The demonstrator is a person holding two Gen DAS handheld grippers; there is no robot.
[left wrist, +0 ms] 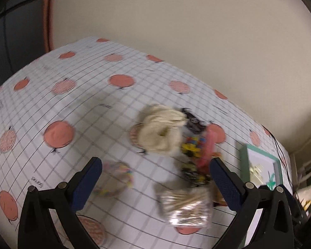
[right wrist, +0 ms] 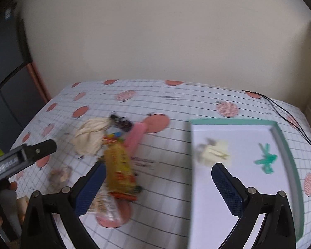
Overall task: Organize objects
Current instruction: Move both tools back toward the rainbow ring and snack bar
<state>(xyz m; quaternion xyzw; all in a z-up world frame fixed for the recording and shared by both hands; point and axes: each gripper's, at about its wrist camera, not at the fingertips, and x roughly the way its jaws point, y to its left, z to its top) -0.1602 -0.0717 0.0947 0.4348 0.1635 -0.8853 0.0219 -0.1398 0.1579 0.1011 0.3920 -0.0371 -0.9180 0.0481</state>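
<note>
Tray (right wrist: 284,143) interior in right view only

We see both views evenly and softly lit, with faint shadows under the cloth bundle (left wrist: 161,132) and a glint on the clear packet (left wrist: 185,209), everything on the tablecloth (right wrist: 176,103) smeared by motion blur, and fisheye bending and dark corners at the edges.
</note>
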